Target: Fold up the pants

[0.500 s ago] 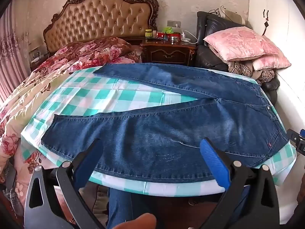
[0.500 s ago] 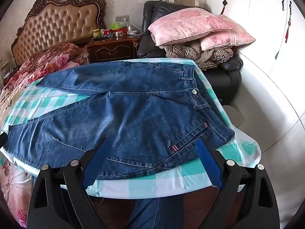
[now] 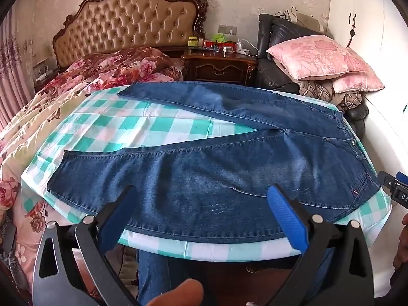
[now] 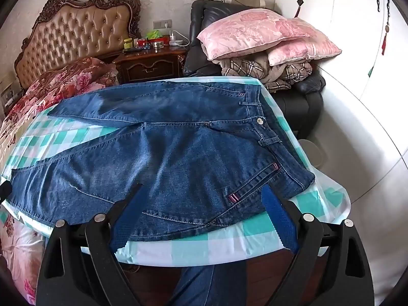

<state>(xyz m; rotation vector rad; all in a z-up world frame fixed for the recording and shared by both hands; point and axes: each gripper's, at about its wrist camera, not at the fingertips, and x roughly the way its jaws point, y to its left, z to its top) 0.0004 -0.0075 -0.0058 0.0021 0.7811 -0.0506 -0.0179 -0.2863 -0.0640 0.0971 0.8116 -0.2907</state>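
Blue jeans (image 3: 216, 176) lie flat on a table covered with a green-and-white checked cloth (image 3: 142, 127). The waist is at the right and the two legs spread leftward in a V. My left gripper (image 3: 201, 204) hovers open over the near leg by the table's front edge, nothing between its blue pads (image 3: 285, 219). My right gripper (image 4: 204, 214) stands open above the hip and pocket of the jeans (image 4: 193, 158), clear of the cloth (image 4: 306, 201). The right gripper's tip (image 3: 394, 186) also shows at the right edge of the left wrist view.
Left of the table is a bed with a floral quilt (image 3: 76, 86) and a tufted headboard (image 3: 132, 25). Behind stand a dark nightstand (image 3: 219, 66) and a black armchair with pink pillows (image 3: 318, 58). White wardrobe doors (image 4: 344, 38) are at the right. A person's denim-clad legs (image 4: 211, 280) show under the front edge.
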